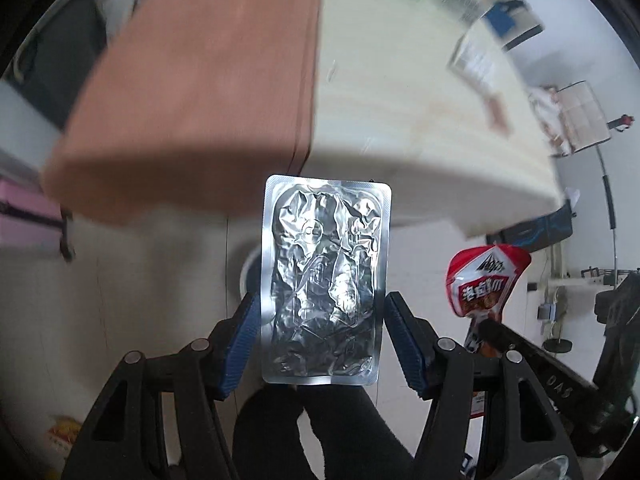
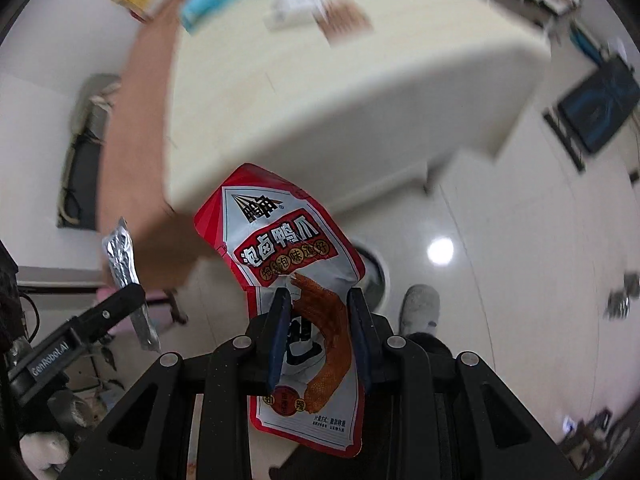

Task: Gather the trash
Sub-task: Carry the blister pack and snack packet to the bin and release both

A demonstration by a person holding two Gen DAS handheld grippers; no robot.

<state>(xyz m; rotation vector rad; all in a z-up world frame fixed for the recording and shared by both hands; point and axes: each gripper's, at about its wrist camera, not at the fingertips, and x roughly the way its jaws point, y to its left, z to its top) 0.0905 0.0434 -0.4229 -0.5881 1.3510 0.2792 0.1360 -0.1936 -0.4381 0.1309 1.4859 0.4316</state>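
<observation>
Foil tray clamped edge-to-edge in left tongs, half-spread, held off the table over floor. Red snack pouch pinched mid-body in right tongs, near fully closed, hanging loose at both ends. Round white rim on floor below, probably the bin, mostly hidden. Next, likely: carry both over that rim, keep tongs pointing down, release only when centred. Keep pressure steady on foil, crushes and slips easily. Watch pouch swing; drop one item at a time.
</observation>
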